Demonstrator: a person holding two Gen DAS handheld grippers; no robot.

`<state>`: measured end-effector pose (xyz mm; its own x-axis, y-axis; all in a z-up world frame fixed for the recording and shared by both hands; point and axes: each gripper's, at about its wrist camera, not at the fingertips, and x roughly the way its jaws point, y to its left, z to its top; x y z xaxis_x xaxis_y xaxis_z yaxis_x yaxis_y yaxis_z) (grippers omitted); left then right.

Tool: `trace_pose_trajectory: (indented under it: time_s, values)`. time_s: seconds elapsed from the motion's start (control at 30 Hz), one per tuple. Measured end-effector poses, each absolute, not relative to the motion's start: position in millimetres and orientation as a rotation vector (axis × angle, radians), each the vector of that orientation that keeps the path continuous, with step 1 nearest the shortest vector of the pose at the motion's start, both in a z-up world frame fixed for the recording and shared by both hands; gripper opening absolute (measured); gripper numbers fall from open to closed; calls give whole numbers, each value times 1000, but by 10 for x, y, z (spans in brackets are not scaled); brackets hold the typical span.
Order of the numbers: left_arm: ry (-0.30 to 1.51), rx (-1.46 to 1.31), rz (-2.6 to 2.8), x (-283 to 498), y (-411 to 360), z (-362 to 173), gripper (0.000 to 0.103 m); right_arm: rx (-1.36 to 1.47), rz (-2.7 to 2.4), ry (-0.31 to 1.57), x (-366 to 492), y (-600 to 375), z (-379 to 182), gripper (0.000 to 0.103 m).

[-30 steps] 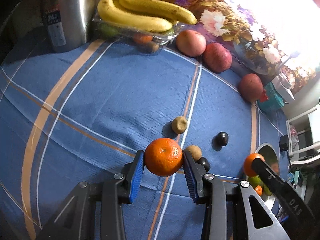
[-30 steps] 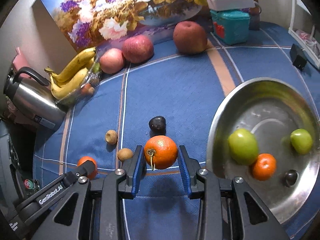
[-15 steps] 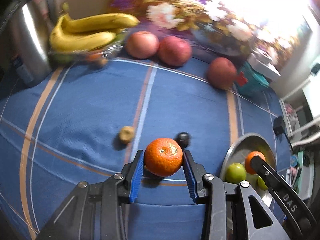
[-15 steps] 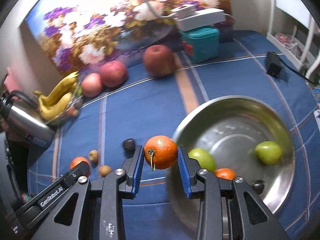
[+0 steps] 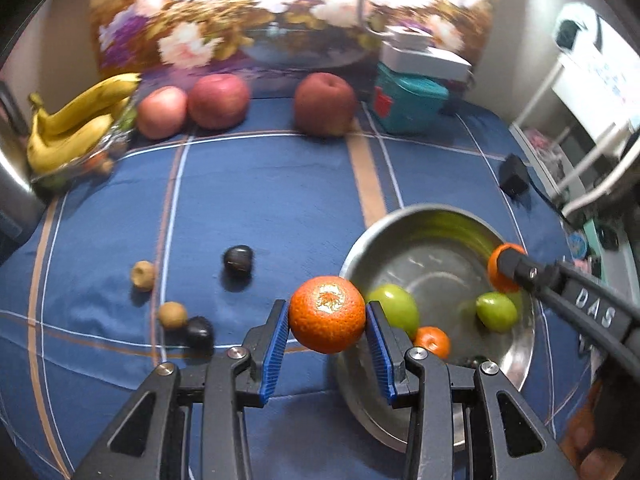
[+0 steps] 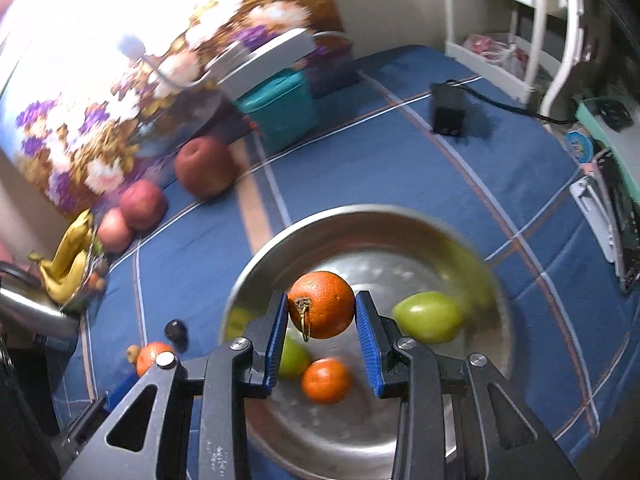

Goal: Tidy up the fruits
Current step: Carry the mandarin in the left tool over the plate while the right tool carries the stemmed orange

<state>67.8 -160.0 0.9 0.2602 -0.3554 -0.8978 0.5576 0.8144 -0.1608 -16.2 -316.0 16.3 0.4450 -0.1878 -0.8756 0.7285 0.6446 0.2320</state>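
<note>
Item 1, left tongs (image 5: 327,340): clamped on orange A (image 5: 327,314), blue pads on both flanks, fruit held off the cloth. Posn: at near-left rim of steel bowl (image 5: 362,248), not yet over the basin; bowl lies fwd and to the right of these tongs.

Item 2, right tongs (image 6: 322,340): clamped on orange B (image 6: 321,305), stem end facing cam. Posn: directly above bowl interior (image 6: 472,240). Right is the nearer hand, judged ready to release first; drop path straight down, w/ a small orange (image 6: 326,380) below and green fruit (image 6: 428,317) to the right, a second green one partly hidden behind left pad.

Item 3, bowl contents (left view): 2 green fruits (image 5: 394,310), 1 small orange (image 5: 432,341), one dark item, unclear.

Item 4, loose on blue tabletop cloth (image 5: 260,184): 2 dark plums (image 5: 238,259), 2 small brown fruits (image 5: 143,275), left of bowl.

Item 5, rear: 3 red apples (image 5: 218,100), bananas (image 5: 76,124), teal box (image 5: 412,100).

Note: round fruit, no long axis; roll risk on landing.
</note>
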Motion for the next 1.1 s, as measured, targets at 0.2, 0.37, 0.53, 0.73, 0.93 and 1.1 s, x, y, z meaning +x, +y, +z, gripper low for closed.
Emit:
trace_pose_trajectory:
  time_s: [0.2, 0.37, 0.53, 0.73, 0.93, 1.1]
  values:
    - [1168, 258, -651, 534, -1735, -107, 41, 672, -644, 941, -293, -3310, 180, 36]
    - [1169, 297, -665, 434, -1826, -177, 41, 677, -629, 978, -278, -3336, 65, 36]
    - [1170, 319, -669, 392, -1883, -224, 41, 692, -613, 1023, -240, -3330, -81, 36]
    - [1174, 332, -663, 374, -1910, -263, 41, 695, -600, 1051, -219, -3300, -161, 36]
    - [1181, 347, -667, 343, -1949, -299, 41, 689, -601, 1078, -204, -3289, -224, 36]
    - [1191, 347, -662, 342, -1945, -318, 42, 681, -599, 1093, -194, -3271, -248, 36]
